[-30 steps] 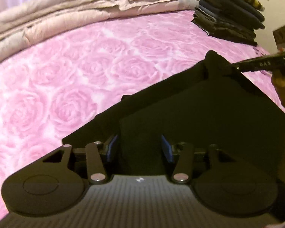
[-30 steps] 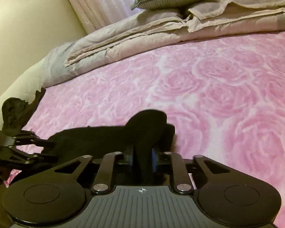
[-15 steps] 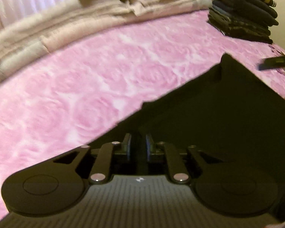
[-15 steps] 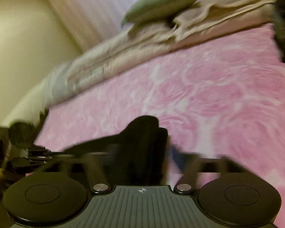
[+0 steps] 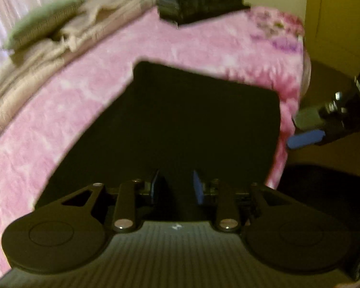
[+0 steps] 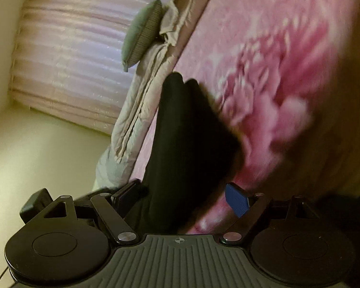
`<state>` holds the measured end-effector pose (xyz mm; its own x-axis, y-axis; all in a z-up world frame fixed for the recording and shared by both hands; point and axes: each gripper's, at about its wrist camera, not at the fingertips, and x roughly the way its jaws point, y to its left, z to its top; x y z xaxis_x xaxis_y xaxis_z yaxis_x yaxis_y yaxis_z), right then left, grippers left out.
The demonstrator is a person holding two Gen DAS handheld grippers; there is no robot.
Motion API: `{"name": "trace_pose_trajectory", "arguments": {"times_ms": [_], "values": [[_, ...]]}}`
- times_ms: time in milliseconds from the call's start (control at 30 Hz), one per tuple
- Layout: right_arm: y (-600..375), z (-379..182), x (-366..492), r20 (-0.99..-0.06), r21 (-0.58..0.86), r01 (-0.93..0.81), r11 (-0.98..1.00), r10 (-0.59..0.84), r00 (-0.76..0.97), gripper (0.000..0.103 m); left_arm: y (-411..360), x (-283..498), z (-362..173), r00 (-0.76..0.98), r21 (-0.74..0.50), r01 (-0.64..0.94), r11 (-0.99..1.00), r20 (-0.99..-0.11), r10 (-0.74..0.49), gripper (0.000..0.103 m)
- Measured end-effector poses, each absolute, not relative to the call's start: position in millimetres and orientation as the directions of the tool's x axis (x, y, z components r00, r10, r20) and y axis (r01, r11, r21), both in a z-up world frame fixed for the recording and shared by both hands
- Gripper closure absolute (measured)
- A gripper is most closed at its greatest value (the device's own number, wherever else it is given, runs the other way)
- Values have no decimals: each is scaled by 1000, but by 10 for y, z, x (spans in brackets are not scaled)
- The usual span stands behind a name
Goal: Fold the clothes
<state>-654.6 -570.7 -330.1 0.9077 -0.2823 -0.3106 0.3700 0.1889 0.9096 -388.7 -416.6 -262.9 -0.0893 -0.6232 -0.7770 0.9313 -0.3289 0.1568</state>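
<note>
A black garment lies folded in a rough rectangle on the pink rose bedspread, close to the bed's near right corner. My left gripper sits low over the garment's near edge. Its jaws are opening, with dark cloth lying between the blue pads and no visible pinch. My right gripper is rolled on its side at the bed's edge and stands wide open. The garment runs up between its fingers untouched. In the left wrist view the right gripper hovers just off the garment's right side.
A stack of folded dark clothes stands at the far end of the bed. A folded beige quilt and a green pillow line the far left side. The bed's edge drops off to the right, by a yellowish wall.
The right gripper let go of the cloth fold, opened wide, rolled over and drew back to the bed's edge. The left gripper pinched the garment, carried it sideways, then parted its jaws.
</note>
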Motion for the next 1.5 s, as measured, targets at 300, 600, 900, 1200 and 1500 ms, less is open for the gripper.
{"name": "trace_pose_trajectory", "arguments": {"times_ms": [300,600,900,1200,1500], "values": [[-5716,-3483,-6187,-302,929,365,66,-439,847,19,-4059,-3639,-2716,-64,155,943,-294,-783,-619,74],[-5691,-3337,-6078,-316,911,407,62,-528,788,26,-3937,-3529,-2725,-70,150,946,-288,-771,-633,73],[-5760,-3381,-5812,-378,875,482,52,-549,745,28,-3889,-3531,-2770,-71,152,946,-288,-768,-637,73],[-5980,-3305,-5938,-350,899,432,65,-486,801,67,-3878,-3591,-2716,-52,175,941,-289,-771,-635,72],[-6725,-2559,-6430,-284,808,488,330,-507,814,70,-4221,-4294,-2573,-163,119,930,-348,-716,-679,72]]}}
